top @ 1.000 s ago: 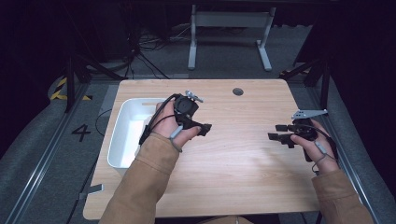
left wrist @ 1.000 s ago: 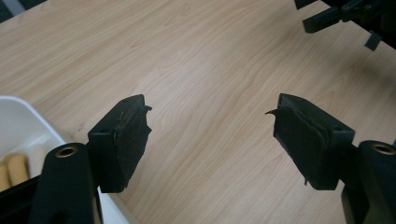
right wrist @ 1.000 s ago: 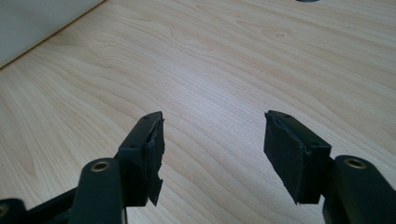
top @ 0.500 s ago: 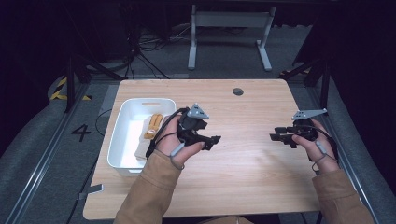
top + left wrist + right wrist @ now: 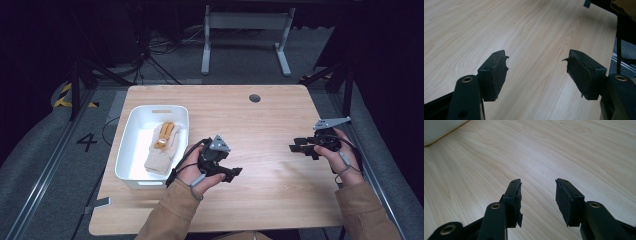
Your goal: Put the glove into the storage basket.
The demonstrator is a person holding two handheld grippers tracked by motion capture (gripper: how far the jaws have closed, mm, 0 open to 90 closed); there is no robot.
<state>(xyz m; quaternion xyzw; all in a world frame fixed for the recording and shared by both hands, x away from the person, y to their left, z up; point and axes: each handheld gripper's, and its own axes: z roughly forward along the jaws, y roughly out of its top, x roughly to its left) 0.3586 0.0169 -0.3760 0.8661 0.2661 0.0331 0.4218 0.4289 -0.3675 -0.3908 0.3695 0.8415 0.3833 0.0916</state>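
A cream and orange glove (image 5: 162,145) lies in the white bin (image 5: 131,150) at the table's left. My left gripper (image 5: 232,172) is just right of the bin, low over the wood, pointing right. In the left gripper view its jaws (image 5: 537,58) stand apart over bare wood. They have just been opening a little, with nothing between them. My right gripper (image 5: 297,146) is held near the right edge, pointing left. Its jaws (image 5: 537,183) have narrowed within the last second but remain apart, with nothing between them.
The wooden table (image 5: 260,200) has a round cable hole (image 5: 254,98) at the back. A corner of the white bin (image 5: 439,130) shows in the right gripper view. Dark floor, cables and a desk frame (image 5: 245,30) lie beyond the table.
My left hand has come away from above the bin, toward the person and lower. The glove now shows in the bin. My right gripper's jaws are narrower; the hand stayed put.
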